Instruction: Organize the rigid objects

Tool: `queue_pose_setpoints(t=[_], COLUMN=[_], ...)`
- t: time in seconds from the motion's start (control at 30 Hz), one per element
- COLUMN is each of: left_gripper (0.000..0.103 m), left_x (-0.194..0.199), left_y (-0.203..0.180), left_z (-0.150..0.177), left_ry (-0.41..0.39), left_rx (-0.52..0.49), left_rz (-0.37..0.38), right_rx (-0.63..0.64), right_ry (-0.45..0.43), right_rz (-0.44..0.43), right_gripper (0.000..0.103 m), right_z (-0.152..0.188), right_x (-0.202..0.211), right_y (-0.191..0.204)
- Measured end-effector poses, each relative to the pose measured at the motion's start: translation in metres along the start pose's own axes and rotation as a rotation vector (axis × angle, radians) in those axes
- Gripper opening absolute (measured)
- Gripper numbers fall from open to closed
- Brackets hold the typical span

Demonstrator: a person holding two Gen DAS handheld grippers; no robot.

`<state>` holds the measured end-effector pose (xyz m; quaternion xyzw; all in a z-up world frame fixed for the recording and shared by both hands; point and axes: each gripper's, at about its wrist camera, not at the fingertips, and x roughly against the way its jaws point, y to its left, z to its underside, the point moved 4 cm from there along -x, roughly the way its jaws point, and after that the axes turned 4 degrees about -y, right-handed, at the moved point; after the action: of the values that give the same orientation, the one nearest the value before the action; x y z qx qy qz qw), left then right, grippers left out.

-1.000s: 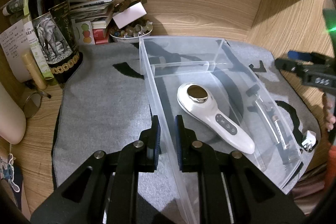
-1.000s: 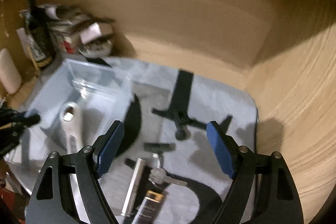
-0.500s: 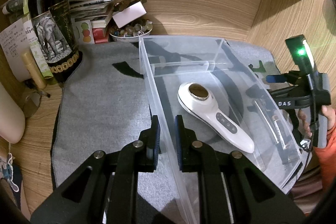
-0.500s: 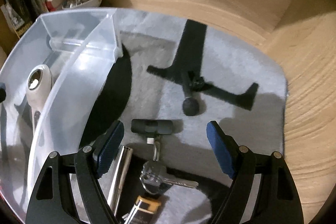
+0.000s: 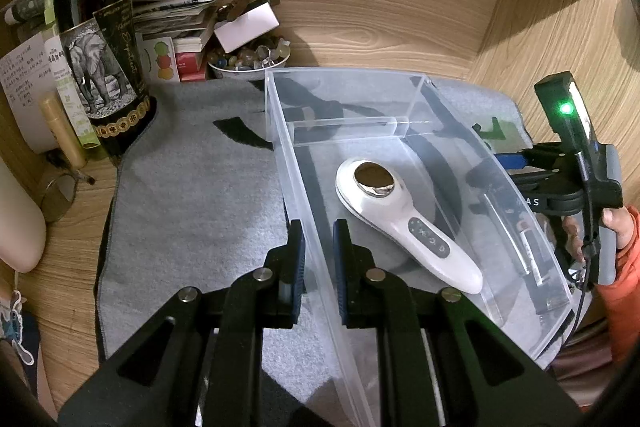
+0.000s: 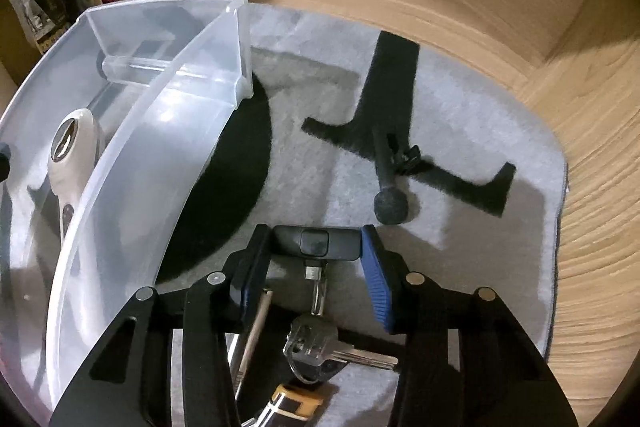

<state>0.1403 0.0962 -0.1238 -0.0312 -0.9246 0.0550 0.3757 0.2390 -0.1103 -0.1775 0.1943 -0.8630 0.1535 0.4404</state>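
A clear plastic bin (image 5: 452, 131) stands on a grey mat (image 5: 192, 211). My left gripper (image 5: 318, 259) is shut on the bin's near side wall. A white handheld device (image 5: 404, 227) with a metal disc lies inside the bin. In the right wrist view a black key fob (image 6: 316, 243) lies on the mat to the right of the bin (image 6: 168, 147). My right gripper (image 6: 316, 255) is closing on it, and both blue pads touch its ends. A ring with keys (image 6: 320, 347) hangs off the fob toward the camera.
A battery (image 6: 298, 401) and a silver tube (image 6: 240, 347) lie under the right gripper. A small black ball-tipped clip (image 6: 390, 187) rests on the mat beyond the fob. A wine bottle (image 5: 100, 59), papers and a bowl of beads (image 5: 248, 61) crowd the back left corner. Wooden walls enclose the desk.
The right gripper dropped toward the mat, came over the key fob, and its jaws narrowed from wide apart onto the fob's ends. The left gripper and the bin have not moved.
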Motion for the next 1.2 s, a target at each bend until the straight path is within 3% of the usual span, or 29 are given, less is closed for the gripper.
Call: queue_pose_setpoints(t=[0.4, 0.8, 1.2], left_gripper=[0.013, 0.013, 0.013], left_x=[0.000, 0.000, 0.000], left_y=[0.000, 0.000, 0.000], left_z=[0.000, 0.000, 0.000], left_ry=[0.000, 0.000, 0.000], left_rx=[0.000, 0.000, -0.001], left_rz=[0.000, 0.001, 0.001], right_rx=[-0.004, 0.020, 0.112], right_ry=[-0.148, -0.318, -0.344], right_rz=[0.021, -0.036, -0.125], right_gripper=[0.042, 0.042, 0.042], right_z=[-0.013, -0.041, -0.046], right_x=[0.058, 0.109, 0.118], right_y=[0.005, 0.035, 0.087])
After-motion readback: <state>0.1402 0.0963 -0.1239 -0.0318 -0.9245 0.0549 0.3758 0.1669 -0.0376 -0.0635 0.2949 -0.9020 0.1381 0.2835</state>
